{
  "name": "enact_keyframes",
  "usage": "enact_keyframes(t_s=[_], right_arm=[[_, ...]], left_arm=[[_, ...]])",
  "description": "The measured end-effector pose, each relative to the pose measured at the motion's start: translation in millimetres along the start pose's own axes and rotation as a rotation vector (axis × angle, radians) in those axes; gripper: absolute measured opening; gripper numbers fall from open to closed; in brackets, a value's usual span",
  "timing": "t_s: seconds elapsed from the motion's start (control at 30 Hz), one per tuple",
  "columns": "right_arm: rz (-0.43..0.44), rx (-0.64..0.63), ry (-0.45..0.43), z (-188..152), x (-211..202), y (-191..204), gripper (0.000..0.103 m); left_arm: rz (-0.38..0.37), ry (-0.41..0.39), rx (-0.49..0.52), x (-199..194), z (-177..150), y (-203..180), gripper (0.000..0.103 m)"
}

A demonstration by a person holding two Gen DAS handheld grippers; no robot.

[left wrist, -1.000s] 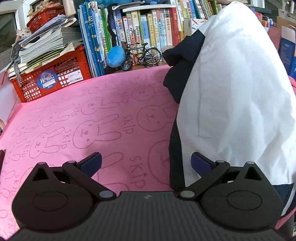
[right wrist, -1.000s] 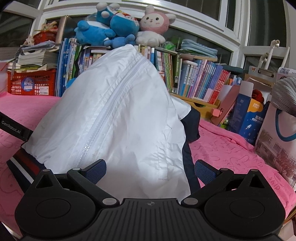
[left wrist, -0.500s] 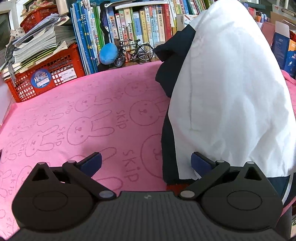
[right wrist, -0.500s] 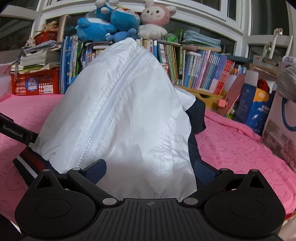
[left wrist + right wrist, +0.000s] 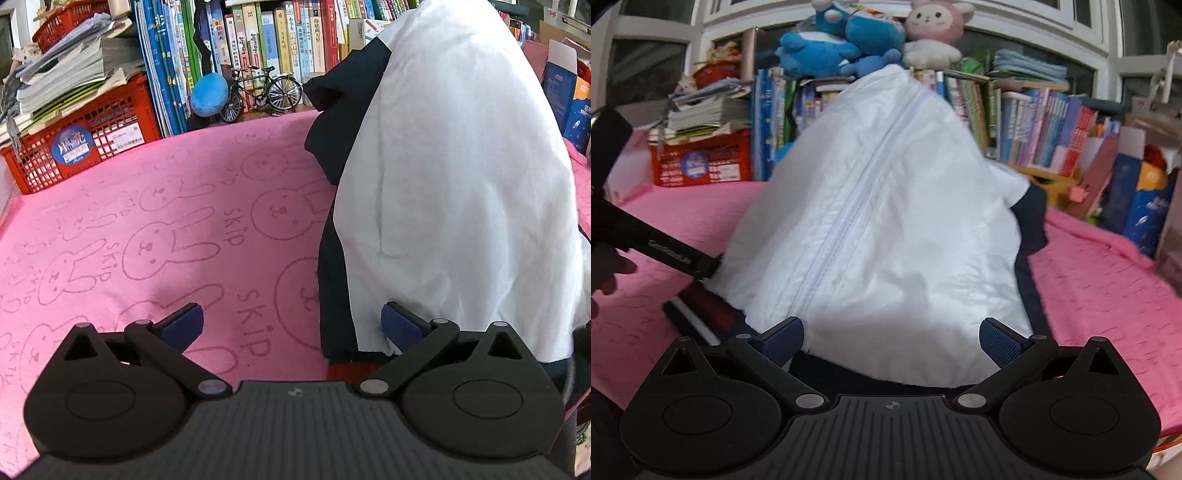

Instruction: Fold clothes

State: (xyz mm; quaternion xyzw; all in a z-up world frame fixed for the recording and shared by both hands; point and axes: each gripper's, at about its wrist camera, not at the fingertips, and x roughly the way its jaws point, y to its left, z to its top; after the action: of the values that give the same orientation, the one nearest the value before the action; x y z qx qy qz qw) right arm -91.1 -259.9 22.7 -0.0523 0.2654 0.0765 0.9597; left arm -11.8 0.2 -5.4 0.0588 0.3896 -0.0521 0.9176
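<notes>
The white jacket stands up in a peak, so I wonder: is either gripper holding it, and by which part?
Neither holds it: the left gripper and right gripper are open at the white jacket's bottom edge.

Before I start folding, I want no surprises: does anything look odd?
Yes: the white zip-front jacket with navy trim stands in a tall peak on the pink rabbit-print blanket rather than lying flat.

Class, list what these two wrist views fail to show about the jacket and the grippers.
- Left wrist view: the white jacket runs off the top and right edges, so its peak is unseen.
- Right wrist view: the jacket's hem lies behind the right gripper, so whether the wide-apart jaws touch it is unclear.
- Right wrist view: the left gripper ends behind the cloth, tips hidden.
</notes>
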Motion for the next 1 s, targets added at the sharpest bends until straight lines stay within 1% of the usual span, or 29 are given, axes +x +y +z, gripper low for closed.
enact_keyframes(t_s=[0.07,0.1,0.13,0.17,0.23,0.3,0.33,0.37,0.4,0.43,0.47,0.53,0.6,0.63,0.67,0.73,0.8,0.9,1.0], right_arm=[[0.029,0.0,0.021,0,6,6,0.087],[0.037,-0.004,0.029,-1,9,10,0.082],[0.05,-0.006,0.034,-1,12,13,0.067],[0.067,-0.002,0.042,-1,14,16,0.055],[0.083,-0.001,0.046,-1,18,23,0.05],[0.072,-0.042,0.041,0,19,31,0.046],[0.051,-0.065,0.033,1,18,33,0.04],[0.013,-0.071,0.027,3,19,31,0.034],[-0.025,-0.076,0.02,5,19,29,0.03],[-0.069,-0.076,0.015,7,20,25,0.029],[-0.138,-0.051,0.011,10,22,16,0.026],[-0.293,-0.012,0.009,15,24,-6,0.026],[-0.335,0.028,0.009,18,20,-31,0.027],[-0.325,0.05,0.012,18,17,-40,0.033],[-0.317,0.061,0.021,18,15,-47,0.047],[-0.307,0.078,0.038,18,11,-59,0.062],[-0.336,0.036,0.044,16,12,-60,0.064],[-0.389,-0.03,0.075,17,23,-50,0.068],[-0.368,-0.064,0.089,17,32,-41,0.074]], left_arm=[[-0.009,0.007,-0.007,2,0,1,0.103],[-0.013,0.011,-0.01,3,0,2,0.103],[-0.018,0.014,-0.014,4,0,3,0.103],[-0.022,0.018,-0.018,6,0,3,0.103],[-0.026,0.024,-0.021,9,0,3,0.103],[-0.029,0.028,-0.022,11,0,4,0.103],[-0.033,0.03,-0.024,12,0,4,0.103],[-0.037,0.033,-0.025,12,1,4,0.103],[-0.041,0.035,-0.027,13,1,5,0.103],[-0.045,0.037,-0.028,13,1,5,0.103],[-0.049,0.039,-0.03,14,1,6,0.103],[-0.057,0.042,-0.032,15,1,6,0.103],[-0.064,0.043,-0.033,17,1,7,0.103],[-0.067,0.044,-0.033,18,2,7,0.103],[-0.069,0.045,-0.035,19,3,8,0.103],[-0.075,0.049,-0.04,22,5,8,0.103],[-0.08,0.053,-0.043,25,9,6,0.103],[-0.086,0.063,-0.046,30,13,5,0.103],[-0.092,0.067,-0.048,32,14,5,0.103]])
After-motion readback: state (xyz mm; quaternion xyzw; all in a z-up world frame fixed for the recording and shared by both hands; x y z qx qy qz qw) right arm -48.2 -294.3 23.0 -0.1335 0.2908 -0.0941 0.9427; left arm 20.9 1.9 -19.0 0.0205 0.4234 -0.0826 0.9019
